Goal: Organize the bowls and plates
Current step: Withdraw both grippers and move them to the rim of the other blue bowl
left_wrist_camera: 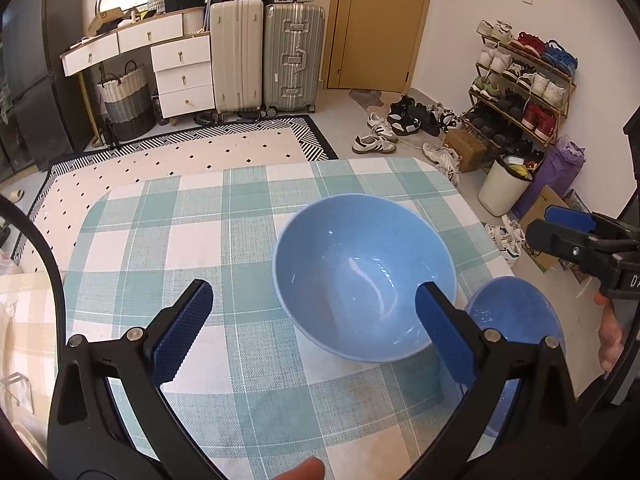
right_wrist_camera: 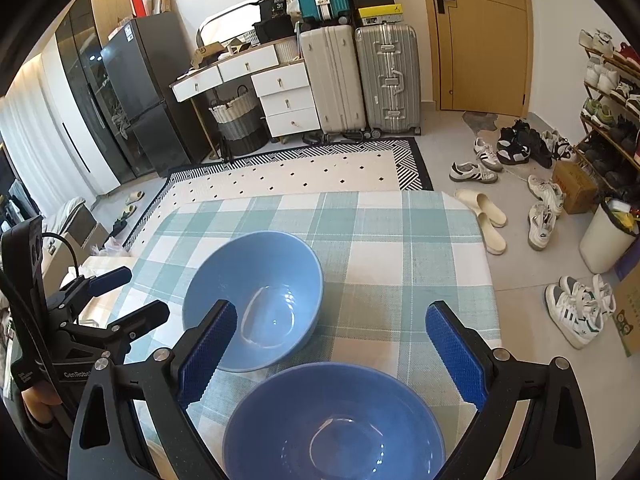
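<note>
Lived-in home entryway, shoe rack [left_wrist_camera: 524, 80] crowded with sneakers, suitcases [right_wrist_camera: 360, 76] against the wall, white dresser [right_wrist_camera: 276, 92], checked tablecloth [left_wrist_camera: 208, 240], patterned rug [right_wrist_camera: 304, 172]

The light blue bowl [left_wrist_camera: 362, 276] looks like glazed ceramic or hard plastic, smooth and glossy, with bright glints in its well. The darker blue bowl [right_wrist_camera: 334, 424] has the same slick sheen. A woven checked cloth [left_wrist_camera: 200, 240] with a coarse, matt weave covers the tabletop. The left tongs [left_wrist_camera: 316, 328] and right tongs [right_wrist_camera: 332, 356] have matt black plastic arms, shiny metal rivets and blue pads [left_wrist_camera: 184, 332] with a rough knurled texture.
</note>
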A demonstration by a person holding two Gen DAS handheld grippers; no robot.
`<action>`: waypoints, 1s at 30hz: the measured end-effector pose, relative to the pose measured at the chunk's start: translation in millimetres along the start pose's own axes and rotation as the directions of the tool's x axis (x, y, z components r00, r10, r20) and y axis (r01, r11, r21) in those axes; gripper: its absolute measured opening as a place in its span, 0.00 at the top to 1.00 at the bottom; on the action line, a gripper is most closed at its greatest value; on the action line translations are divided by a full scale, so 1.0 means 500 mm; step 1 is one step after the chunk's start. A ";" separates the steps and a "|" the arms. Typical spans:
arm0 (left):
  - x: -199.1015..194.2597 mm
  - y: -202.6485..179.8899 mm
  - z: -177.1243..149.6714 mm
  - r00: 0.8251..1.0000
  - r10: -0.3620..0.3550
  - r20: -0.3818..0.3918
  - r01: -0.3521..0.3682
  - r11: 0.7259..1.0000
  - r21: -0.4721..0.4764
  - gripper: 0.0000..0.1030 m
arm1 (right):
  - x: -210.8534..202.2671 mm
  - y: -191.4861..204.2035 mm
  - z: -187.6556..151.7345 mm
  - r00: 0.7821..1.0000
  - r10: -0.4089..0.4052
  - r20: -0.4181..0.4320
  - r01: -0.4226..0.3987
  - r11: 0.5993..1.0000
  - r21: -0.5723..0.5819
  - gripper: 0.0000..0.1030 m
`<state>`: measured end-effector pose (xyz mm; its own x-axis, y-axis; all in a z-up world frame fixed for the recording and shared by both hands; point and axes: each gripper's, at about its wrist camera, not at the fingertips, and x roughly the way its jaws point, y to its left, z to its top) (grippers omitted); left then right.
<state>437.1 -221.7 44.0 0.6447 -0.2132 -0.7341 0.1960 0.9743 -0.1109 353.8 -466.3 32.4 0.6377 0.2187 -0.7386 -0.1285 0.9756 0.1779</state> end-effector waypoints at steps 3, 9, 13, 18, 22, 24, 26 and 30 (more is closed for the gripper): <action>0.018 0.006 -0.001 1.000 0.001 -0.011 -0.001 1.000 -0.007 0.02 | 0.018 0.004 0.004 1.000 0.002 -0.013 -0.002 1.000 -0.011 0.06; 0.053 0.015 -0.001 0.999 -0.001 -0.034 0.001 1.000 -0.021 0.02 | 0.047 0.011 0.010 0.999 0.000 -0.034 -0.001 0.999 -0.033 0.06; 0.072 0.020 -0.001 0.999 -0.001 -0.041 -0.001 1.000 -0.026 0.02 | 0.063 0.013 0.014 0.999 0.003 -0.044 -0.004 0.999 -0.038 0.06; 0.092 0.026 0.000 0.999 -0.004 -0.051 0.002 0.999 -0.038 0.02 | 0.083 0.023 0.019 0.998 0.004 -0.066 -0.008 0.999 -0.053 0.06; 0.109 0.033 0.001 0.998 -0.011 -0.058 0.008 0.999 -0.047 0.02 | 0.101 0.028 0.023 0.996 0.006 -0.083 -0.012 0.998 -0.064 0.06; 0.118 0.037 0.000 0.998 -0.014 -0.065 0.011 0.999 -0.053 0.02 | 0.110 0.030 0.023 0.996 0.005 -0.092 -0.012 0.998 -0.070 0.06; 0.127 0.038 0.000 0.997 -0.015 -0.072 0.011 0.998 -0.056 0.02 | 0.119 0.033 0.023 0.995 0.002 -0.102 -0.010 0.997 -0.077 0.06; 0.145 0.041 -0.002 0.996 -0.022 -0.082 0.017 0.998 -0.065 0.03 | 0.136 0.037 0.021 0.993 0.001 -0.119 -0.011 0.996 -0.085 0.06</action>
<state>487.0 -217.0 -12.3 0.5770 -0.2279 -0.7843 0.1580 0.9733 -0.1666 402.9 -433.8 -7.8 0.5428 0.2204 -0.8104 -0.1995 0.9712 0.1304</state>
